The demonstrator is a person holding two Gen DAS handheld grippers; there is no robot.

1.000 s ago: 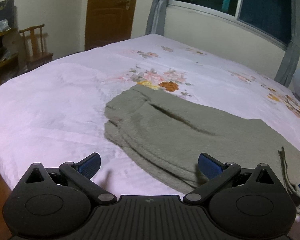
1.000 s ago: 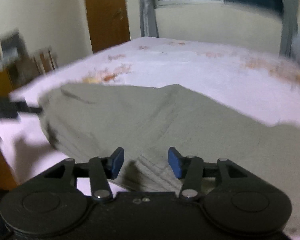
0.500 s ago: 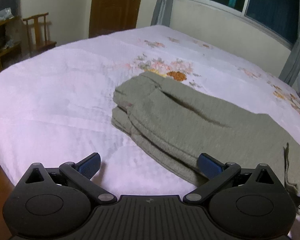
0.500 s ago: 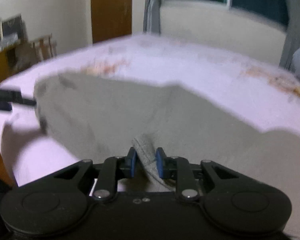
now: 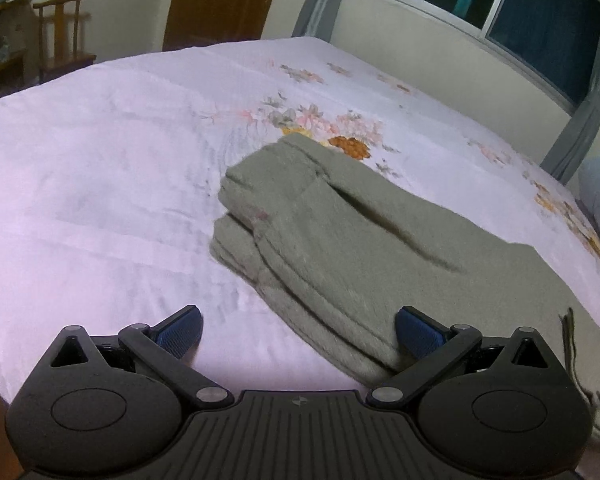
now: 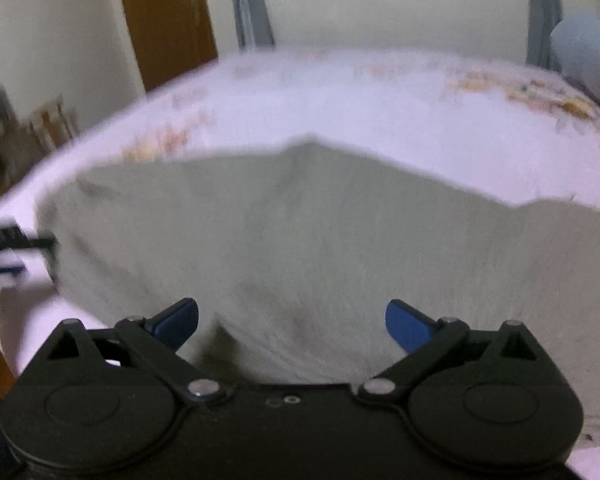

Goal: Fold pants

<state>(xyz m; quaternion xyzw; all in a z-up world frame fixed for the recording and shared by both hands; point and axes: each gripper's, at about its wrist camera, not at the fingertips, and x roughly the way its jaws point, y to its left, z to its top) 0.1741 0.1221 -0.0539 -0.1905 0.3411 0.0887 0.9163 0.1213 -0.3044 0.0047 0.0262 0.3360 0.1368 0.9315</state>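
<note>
Fleecy green pants (image 5: pixel 364 248) lie folded on the bed (image 5: pixel 100 168), just ahead of both claws, left claw (image 5: pixel 298 332) and right claw (image 6: pixel 292 322) wide and empty; soft, limp cloth, best pinched at a thick folded edge.

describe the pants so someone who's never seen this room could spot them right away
A bed with a pale pink floral cover fills the room below the window. On its near side lie the pants, the only garment there: fuzzy olive-grey fabric, laid in layers.
</note>
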